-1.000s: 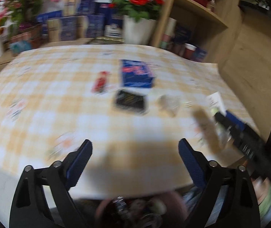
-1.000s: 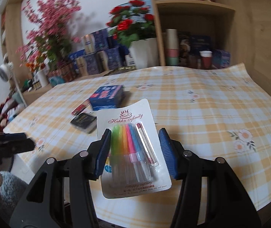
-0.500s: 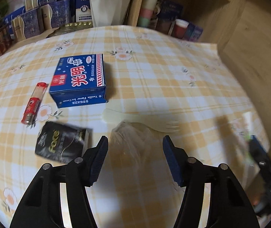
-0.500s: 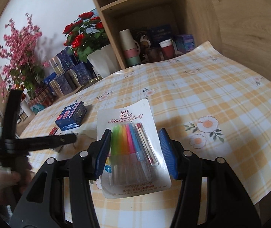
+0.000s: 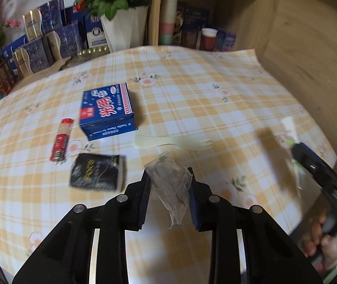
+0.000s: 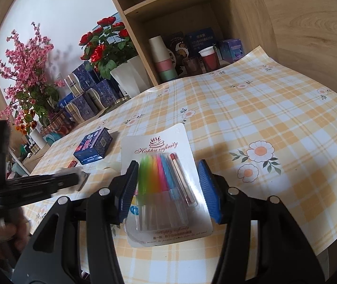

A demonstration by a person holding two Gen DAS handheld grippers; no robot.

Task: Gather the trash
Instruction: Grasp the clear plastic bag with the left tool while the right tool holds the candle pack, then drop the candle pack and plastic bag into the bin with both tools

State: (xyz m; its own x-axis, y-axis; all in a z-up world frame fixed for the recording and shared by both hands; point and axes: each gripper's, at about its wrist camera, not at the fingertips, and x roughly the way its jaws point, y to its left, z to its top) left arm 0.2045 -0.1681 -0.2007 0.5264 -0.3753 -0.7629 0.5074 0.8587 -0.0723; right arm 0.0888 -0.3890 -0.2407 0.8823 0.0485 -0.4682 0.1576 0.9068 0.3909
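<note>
Crinkled clear wrapper (image 5: 170, 184) is pinched in the left gripper (image 5: 168, 198) jaws, just above the counter (image 5: 215, 99). Right gripper (image 6: 170, 187) jaws clamp the candle pack (image 6: 163, 177). Pickup step appears complete; next, carry both to a bin. Fork (image 5: 173, 142), blue box (image 5: 107, 111) remain.

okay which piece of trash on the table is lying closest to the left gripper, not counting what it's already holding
The black packet, just left of the left gripper, which is shut on a clear wrapper. The plastic fork, red tube and blue box lie farther back.
</note>
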